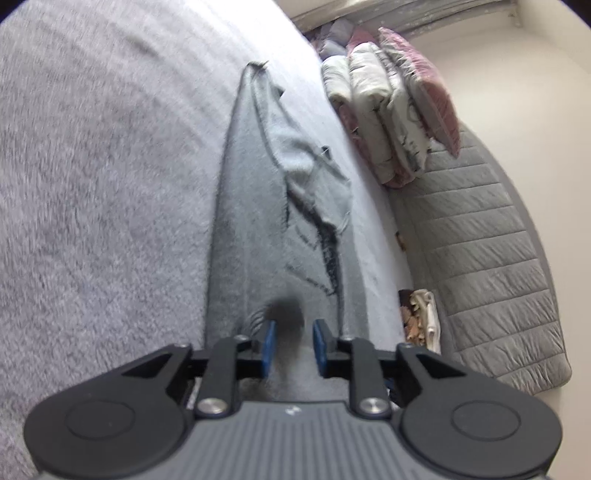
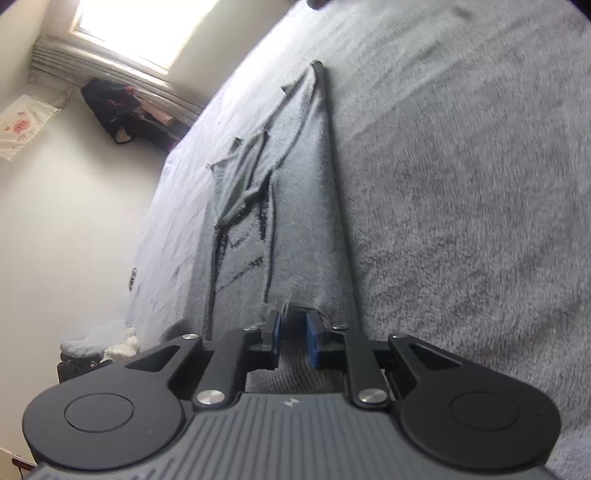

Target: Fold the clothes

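A grey garment (image 1: 258, 206) with dark print and raw edges lies stretched out on the fluffy grey bed cover (image 1: 92, 184). My left gripper (image 1: 294, 339) has its blue pads a little apart with the garment's near edge bunched between them, gripping it. In the right wrist view the same garment (image 2: 288, 192) runs away from my right gripper (image 2: 293, 338), whose blue pads pinch the cloth's near edge with a dark fold between them. The garment is pulled taut between both grippers and its far tip.
Folded quilts and a pink pillow (image 1: 391, 110) are stacked against a quilted grey headboard (image 1: 491, 266). A window (image 2: 140, 26), a radiator with dark clothes (image 2: 118, 110), and a white wall (image 2: 74, 229) flank the bed. White plush items (image 2: 110, 341) sit by the bedside.
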Tool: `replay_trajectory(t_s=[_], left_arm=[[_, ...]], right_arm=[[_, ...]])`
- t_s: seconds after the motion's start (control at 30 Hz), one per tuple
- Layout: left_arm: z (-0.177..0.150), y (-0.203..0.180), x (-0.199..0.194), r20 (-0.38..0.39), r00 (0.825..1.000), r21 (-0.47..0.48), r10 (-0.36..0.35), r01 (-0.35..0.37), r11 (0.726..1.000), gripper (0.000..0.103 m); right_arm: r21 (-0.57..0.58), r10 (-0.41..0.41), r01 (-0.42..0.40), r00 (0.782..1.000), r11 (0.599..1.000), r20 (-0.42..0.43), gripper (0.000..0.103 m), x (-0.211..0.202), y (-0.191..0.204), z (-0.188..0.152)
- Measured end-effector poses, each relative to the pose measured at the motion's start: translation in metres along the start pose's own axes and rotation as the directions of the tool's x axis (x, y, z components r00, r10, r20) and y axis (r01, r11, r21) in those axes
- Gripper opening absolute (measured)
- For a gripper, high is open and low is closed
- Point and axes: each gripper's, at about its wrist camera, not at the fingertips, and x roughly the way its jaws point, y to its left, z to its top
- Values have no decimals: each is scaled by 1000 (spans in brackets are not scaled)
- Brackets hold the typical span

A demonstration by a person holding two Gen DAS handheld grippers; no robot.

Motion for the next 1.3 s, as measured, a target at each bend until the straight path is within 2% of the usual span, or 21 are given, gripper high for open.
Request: replay_trajectory(t_s=[0.07,0.13,0.33,0.47,0.53,0.87,0.93,0.97,1.0,1.13,1.3], left_arm=[[1,-4,-7,28,1000,26,-9,9,1000,38],[3,-7,-12,51,999,66,2,-6,998,39],[5,-17,-11,74,995,208,59,-73,975,40],[3,-20,-4,72,996,277,60,-78,958,40],[2,-20,0,71,996,290,56,-74,954,40],[3,-16,9,69,996,277,49,-66,959,40],[3,-16,10,66,997,277,48,-65,959,40],[3,-16,10,65,997,277,48,-64,959,40],[3,-16,11,64,997,277,48,-64,959,40],[3,-16,11,62,997,272,40,-56,961,40],[3,-14,12,57,998,267,28,-42,963,40]], right_arm=[[-25,3,-2,1000,1000,21,25,-6,2,1],[-53,-4,7,999,999,40,30,-11,4,2],[-142,-18,28,997,989,69,31,-15,7,2],[-224,-49,66,995,972,82,32,-7,13,0],[-267,-63,83,994,960,85,35,-3,16,-2],[-459,-119,152,988,876,101,36,21,31,-16],[-471,-116,151,988,869,103,29,24,31,-18],[-472,-110,149,988,869,109,13,23,31,-18],[-472,-105,147,988,869,115,9,23,32,-18],[-420,-93,171,975,891,200,8,11,28,-11],[-362,-142,227,959,904,247,8,9,17,2]])
